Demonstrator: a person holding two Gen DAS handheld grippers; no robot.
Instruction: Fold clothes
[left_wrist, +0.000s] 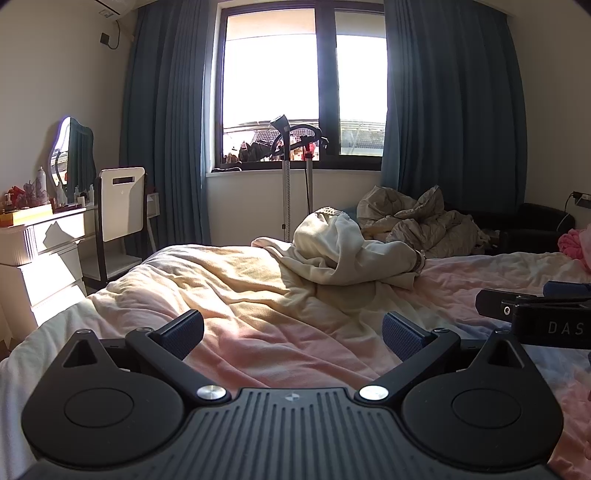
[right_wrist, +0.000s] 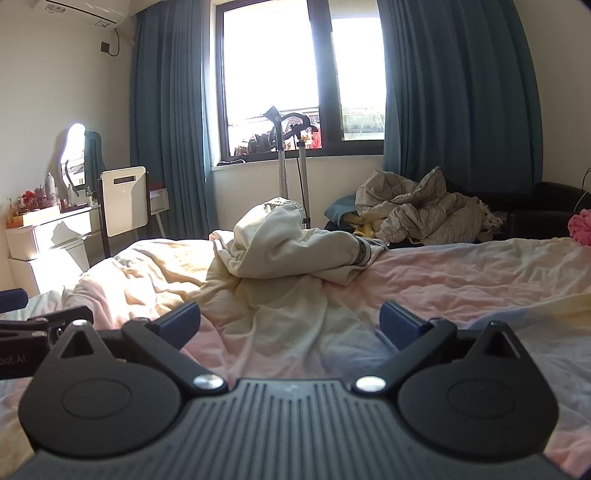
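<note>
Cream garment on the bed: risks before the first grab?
1. The cream garment lies bunched on a loose, wrinkled bedsheet of similar colour; a claw could pinch sheet too.
2. Both claws, left claw and right claw, are open and short of it; sleeves and hem are buried.

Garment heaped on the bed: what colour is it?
Cream, off-white garment with a dark-striped cuff; clearest in the right wrist view.

Black grippers (left_wrist: 293, 334) (blue ribbed pads (left_wrist: 400, 336)), silver screws.

cream garment (right_wrist: 280, 243): soft matt cloth | bedsheet (right_wrist: 461, 280): wrinkled matt cloth | curtains (right_wrist: 454, 92): matt cloth
</note>
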